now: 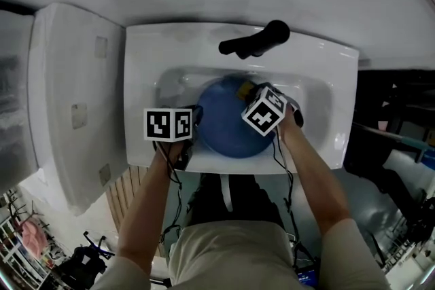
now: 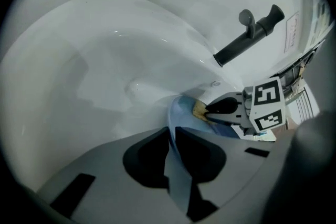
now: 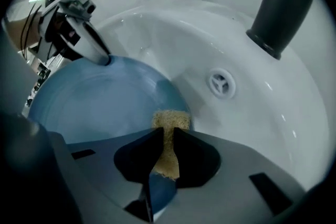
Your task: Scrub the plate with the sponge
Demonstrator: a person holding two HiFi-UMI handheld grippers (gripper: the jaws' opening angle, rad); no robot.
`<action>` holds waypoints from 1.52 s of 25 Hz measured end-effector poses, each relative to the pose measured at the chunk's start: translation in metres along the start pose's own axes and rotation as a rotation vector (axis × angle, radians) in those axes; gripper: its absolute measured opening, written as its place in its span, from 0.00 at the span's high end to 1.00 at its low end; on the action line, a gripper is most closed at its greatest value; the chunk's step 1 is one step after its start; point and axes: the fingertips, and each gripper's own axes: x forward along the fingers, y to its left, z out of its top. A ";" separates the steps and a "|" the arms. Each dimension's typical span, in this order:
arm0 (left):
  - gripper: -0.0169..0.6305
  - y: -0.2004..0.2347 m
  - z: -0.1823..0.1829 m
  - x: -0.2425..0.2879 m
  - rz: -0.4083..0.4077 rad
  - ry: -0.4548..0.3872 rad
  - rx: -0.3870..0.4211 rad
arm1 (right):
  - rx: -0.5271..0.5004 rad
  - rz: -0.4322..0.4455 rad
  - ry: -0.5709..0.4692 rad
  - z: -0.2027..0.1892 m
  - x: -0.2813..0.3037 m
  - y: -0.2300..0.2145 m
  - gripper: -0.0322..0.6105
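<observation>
A blue plate [image 1: 224, 122] stands tilted in the white sink [image 1: 319, 98]. My left gripper [image 2: 172, 136] is shut on the plate's near left rim [image 2: 176, 165], which runs edge-on between its pads. My right gripper [image 3: 167, 136] is shut on a yellow sponge [image 3: 169, 122]. The sponge's free end presses on the plate's face [image 3: 100, 97] near its far right edge. In the head view the left gripper [image 1: 196, 117] sits at the plate's left side. The right gripper [image 1: 246, 90] is at its upper right, over the sponge [image 1: 243, 89].
A black faucet [image 1: 255, 42] reaches over the basin from the back rim, just above the right gripper. The drain [image 3: 221, 83] lies in the basin floor to the right of the plate. A white fixture [image 1: 75, 98] stands to the left of the sink.
</observation>
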 end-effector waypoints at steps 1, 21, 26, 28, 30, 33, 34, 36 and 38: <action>0.90 0.001 0.001 0.000 0.005 -0.007 -0.003 | -0.021 0.007 0.038 -0.010 -0.006 0.002 0.84; 0.91 0.010 -0.003 -0.006 0.010 -0.054 -0.118 | 0.060 0.552 -0.243 0.064 -0.041 0.142 0.84; 0.92 0.015 -0.004 -0.006 0.037 -0.063 -0.111 | 0.013 0.432 -0.240 0.091 -0.012 0.115 0.83; 0.92 0.017 -0.003 -0.007 0.033 -0.067 -0.115 | -0.004 0.388 -0.234 0.094 -0.008 0.107 0.83; 0.92 0.016 -0.003 -0.008 0.026 -0.066 -0.112 | 0.008 0.283 -0.233 0.092 0.000 0.087 0.84; 0.91 0.015 -0.003 -0.007 0.023 -0.065 -0.104 | 0.029 0.162 -0.223 0.081 0.014 0.053 0.84; 0.91 0.014 -0.002 -0.007 0.019 -0.069 -0.108 | 0.039 0.149 -0.214 0.075 0.015 0.045 0.84; 0.91 0.015 0.000 -0.009 0.006 -0.089 -0.129 | 0.039 0.120 -0.164 0.058 0.014 0.031 0.84; 0.91 0.016 0.002 -0.012 -0.001 -0.110 -0.152 | 0.014 0.098 -0.076 0.031 0.009 0.019 0.84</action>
